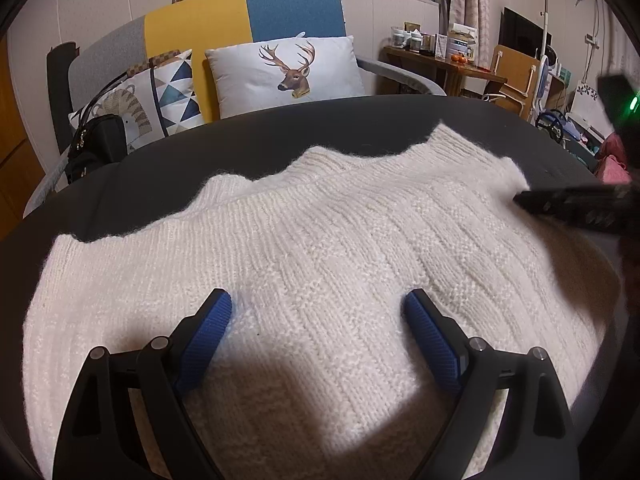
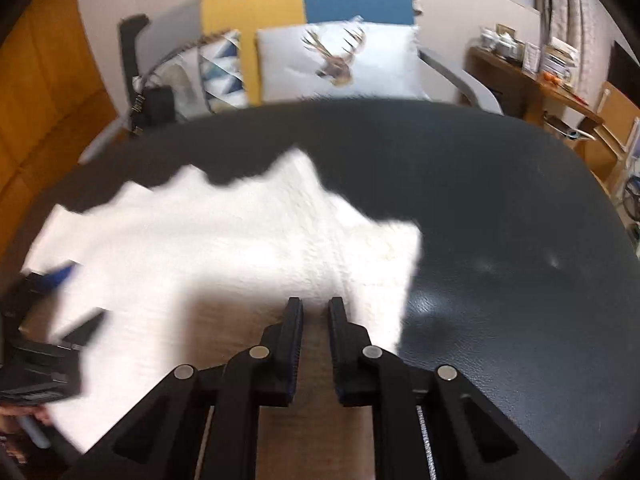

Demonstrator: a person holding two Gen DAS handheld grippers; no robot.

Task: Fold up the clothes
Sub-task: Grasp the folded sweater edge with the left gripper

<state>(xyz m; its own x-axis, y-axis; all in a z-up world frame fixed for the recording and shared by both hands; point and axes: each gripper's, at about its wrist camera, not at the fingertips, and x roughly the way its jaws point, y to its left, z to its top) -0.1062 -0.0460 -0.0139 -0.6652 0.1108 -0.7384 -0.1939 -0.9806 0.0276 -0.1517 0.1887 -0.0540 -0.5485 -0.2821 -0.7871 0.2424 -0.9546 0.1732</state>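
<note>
A cream knitted sweater [image 1: 320, 240] lies spread flat on the dark round table [image 1: 240, 140], its ribbed wavy edge toward the sofa. My left gripper [image 1: 318, 312] hovers over the sweater's near middle, blue pads wide apart and open, with nothing between them. In the blurred right wrist view, my right gripper [image 2: 315, 308] is over the sweater [image 2: 240, 240] near its right edge, jaws almost together with a thin gap and nothing held. The right gripper's black finger [image 1: 560, 204] shows at the sweater's right side. The left gripper [image 2: 76, 300] appears at the far left.
Behind the table [image 2: 500, 200] stands a sofa with a deer pillow [image 1: 284, 70] and a triangle-pattern pillow [image 1: 176, 88]. A black bag [image 1: 96, 144] sits at its left end. A wooden side table [image 1: 444, 66] with jars is at the back right.
</note>
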